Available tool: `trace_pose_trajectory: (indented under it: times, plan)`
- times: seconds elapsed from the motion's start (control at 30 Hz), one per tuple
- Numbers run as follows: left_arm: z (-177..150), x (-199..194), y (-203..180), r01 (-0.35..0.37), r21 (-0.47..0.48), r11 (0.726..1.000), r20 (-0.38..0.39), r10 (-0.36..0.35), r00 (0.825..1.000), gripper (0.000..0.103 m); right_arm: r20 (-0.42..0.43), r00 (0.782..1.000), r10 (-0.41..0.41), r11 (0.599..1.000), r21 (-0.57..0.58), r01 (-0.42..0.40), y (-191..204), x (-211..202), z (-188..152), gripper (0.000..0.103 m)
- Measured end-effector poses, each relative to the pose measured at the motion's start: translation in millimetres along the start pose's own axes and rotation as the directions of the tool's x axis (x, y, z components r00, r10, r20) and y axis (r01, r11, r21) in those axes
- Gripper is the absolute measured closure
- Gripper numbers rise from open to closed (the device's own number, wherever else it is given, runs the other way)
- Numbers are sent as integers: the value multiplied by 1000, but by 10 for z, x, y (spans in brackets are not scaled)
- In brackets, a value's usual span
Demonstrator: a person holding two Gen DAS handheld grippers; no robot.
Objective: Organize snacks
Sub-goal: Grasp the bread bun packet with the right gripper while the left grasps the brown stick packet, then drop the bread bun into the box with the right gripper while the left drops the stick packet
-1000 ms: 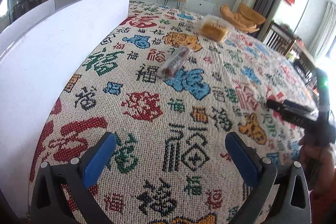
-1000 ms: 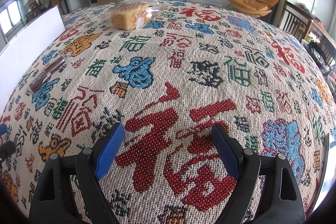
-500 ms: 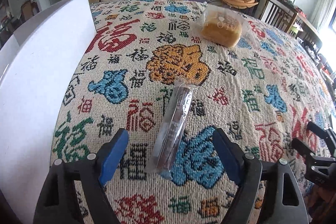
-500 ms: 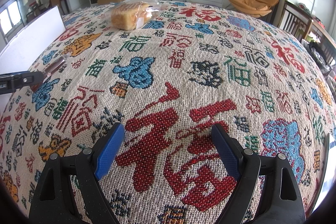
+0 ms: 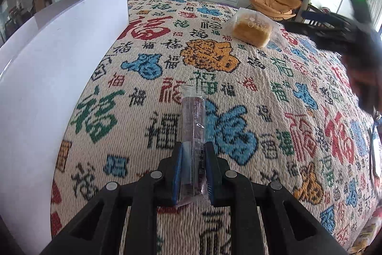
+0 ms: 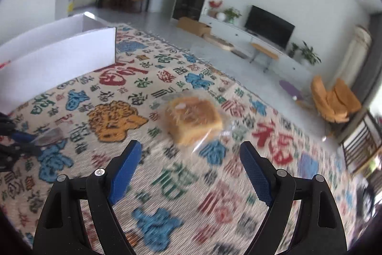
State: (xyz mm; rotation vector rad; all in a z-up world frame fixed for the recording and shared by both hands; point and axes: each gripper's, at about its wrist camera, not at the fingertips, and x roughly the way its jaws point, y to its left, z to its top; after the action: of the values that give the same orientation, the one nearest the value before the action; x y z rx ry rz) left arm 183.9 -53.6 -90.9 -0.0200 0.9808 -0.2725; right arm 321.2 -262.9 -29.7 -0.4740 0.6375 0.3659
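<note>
A long clear-wrapped snack bar [image 5: 193, 126] with a dark filling lies on the patterned tablecloth. My left gripper [image 5: 193, 154] is shut on its near end, both blue pads pressing the wrapper. A bagged loaf of bread [image 5: 253, 29] sits farther back on the right; the right wrist view shows the bread [image 6: 193, 120] just ahead of my right gripper [image 6: 188, 149], which is open and holds nothing. The left gripper [image 6: 21, 139] with the bar also shows at that view's left edge. The right gripper [image 5: 334, 28], blurred, appears at the upper right of the left wrist view.
A white open box [image 5: 59, 59] stands along the left side of the table; its wall [image 6: 59, 59] rises behind the cloth. The tablecloth [image 5: 274, 92] covers the whole table. A chair [image 6: 358, 147] stands past the table's right edge.
My left gripper moved up over the snack bar and shut on its near end. My right gripper rose, rolled and swung toward the bagged bread, staying open.
</note>
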Motion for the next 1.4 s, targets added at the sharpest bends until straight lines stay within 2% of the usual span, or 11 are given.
trace_pose_trajectory:
  times: [0.1,0.23,0.3,0.43,0.6,0.8,0.97,1.2,1.23,1.33,1.4]
  plan:
    - [-145,-78,8,-3,-3,1000,22,3,1000,86,-142,988,67,993,-84,-80,-131,590,332,16]
    - [-184,-99,29,10,-6,1000,42,-10,999,86,-358,930,76,979,-151,-138,-15,1338,299,13]
    - [-207,-121,51,23,-12,1000,52,-23,998,86,-327,941,82,994,-37,-99,-92,1464,292,8]
    - [-246,-195,122,43,-53,998,67,-39,997,86,-294,953,77,966,259,1,-256,1414,212,22]
    - [-216,-581,231,135,-148,980,147,-114,983,86,-145,968,206,883,454,-120,-198,784,138,23]
    - [-105,-1384,449,223,-249,942,262,-157,952,86,-33,948,316,840,475,-263,124,85,420,23]
    - [-88,-2111,956,147,-342,928,334,-27,942,86,104,891,443,775,455,-438,653,-401,1016,23]
    - [-257,-2218,1867,-122,-462,879,215,244,946,85,115,771,626,704,341,-623,2120,-503,1874,22]
    - [-300,-2192,1958,-155,-470,869,197,274,941,80,104,760,642,697,334,-635,2315,-446,1931,20]
    - [-448,-2135,2190,-211,-502,839,157,328,931,25,-27,737,676,710,293,-641,2893,-177,2043,18]
    - [-548,-2183,2257,-241,-514,823,168,372,913,14,-118,737,665,734,282,-618,3126,-21,2029,18]
